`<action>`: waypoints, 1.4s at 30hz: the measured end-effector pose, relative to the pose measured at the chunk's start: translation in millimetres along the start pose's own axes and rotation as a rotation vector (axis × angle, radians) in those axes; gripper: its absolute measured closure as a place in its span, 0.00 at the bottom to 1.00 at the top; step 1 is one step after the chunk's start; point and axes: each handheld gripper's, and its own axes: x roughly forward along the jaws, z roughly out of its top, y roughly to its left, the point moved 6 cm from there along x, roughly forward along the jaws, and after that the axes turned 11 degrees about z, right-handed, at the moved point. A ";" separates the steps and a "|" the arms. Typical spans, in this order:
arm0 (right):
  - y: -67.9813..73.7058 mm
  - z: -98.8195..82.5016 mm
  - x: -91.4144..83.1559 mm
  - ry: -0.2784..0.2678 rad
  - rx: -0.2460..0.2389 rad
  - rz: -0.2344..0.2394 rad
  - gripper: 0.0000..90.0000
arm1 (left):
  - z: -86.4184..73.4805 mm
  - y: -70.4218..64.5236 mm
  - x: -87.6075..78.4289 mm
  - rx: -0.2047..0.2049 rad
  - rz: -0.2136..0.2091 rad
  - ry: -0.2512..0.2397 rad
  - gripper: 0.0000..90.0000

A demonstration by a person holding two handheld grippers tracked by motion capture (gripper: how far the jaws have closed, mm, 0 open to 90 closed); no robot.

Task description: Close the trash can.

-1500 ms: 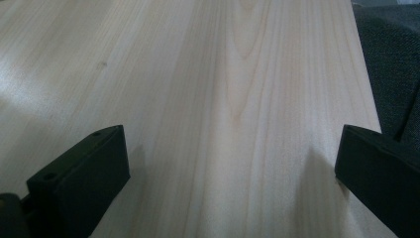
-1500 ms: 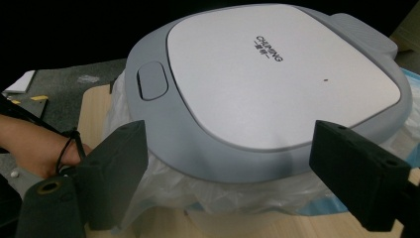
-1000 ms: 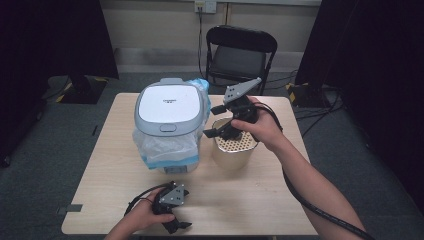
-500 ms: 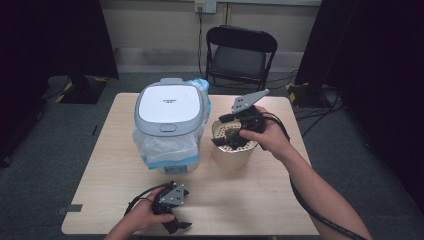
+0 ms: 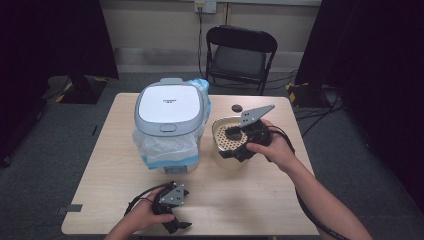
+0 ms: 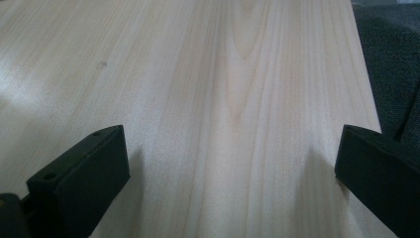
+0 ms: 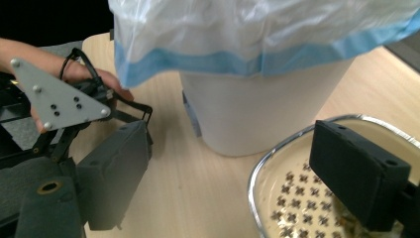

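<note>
Two jaws of my right gripper (image 5: 239, 144) stand spread with the metal rim of the perforated basket (image 5: 226, 136) between them: in the right gripper view one jaw hangs inside the basket over the holed floor, the other outside it above the table (image 5: 260, 195). I cannot see the pads pressing the rim, so I judge the grasp not yet made. The basket stands on the table just to the right of the white appliance (image 5: 169, 124), close to it but apart. What is left, as I read it, is to close on the rim and lift the basket, perhaps toward the appliance.

My left gripper (image 5: 172, 210) rests near the table's front edge, in front of the appliance and well apart from it, jaws spread wide over bare wood and holding nothing.

Loose plastic wrap (image 7: 257, 34) with a blue band hangs around the appliance and droops near the basket; it could catch the outer jaw. The appliance's lid looks shut. A small dark disc (image 5: 236, 108) lies behind the basket, and a folding chair (image 5: 241, 55) stands beyond the table.
</note>
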 end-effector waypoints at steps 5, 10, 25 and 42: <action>2.0 -12.2 3.1 0.006 0.013 0.009 0.16 | -0.5 0.3 -0.5 0.001 0.001 0.009 0.00; 2.1 -23.7 5.0 0.016 0.025 0.010 0.16 | -0.6 0.4 -0.5 0.001 0.001 0.010 0.00; 5.9 -47.1 4.8 0.010 0.044 0.010 0.16 | 0.1 -0.1 0.0 -0.001 0.000 0.001 0.00; 16.7 -61.1 -6.5 -0.008 0.039 0.020 0.16 | 0.0 -0.1 -0.1 -0.002 0.000 0.001 0.00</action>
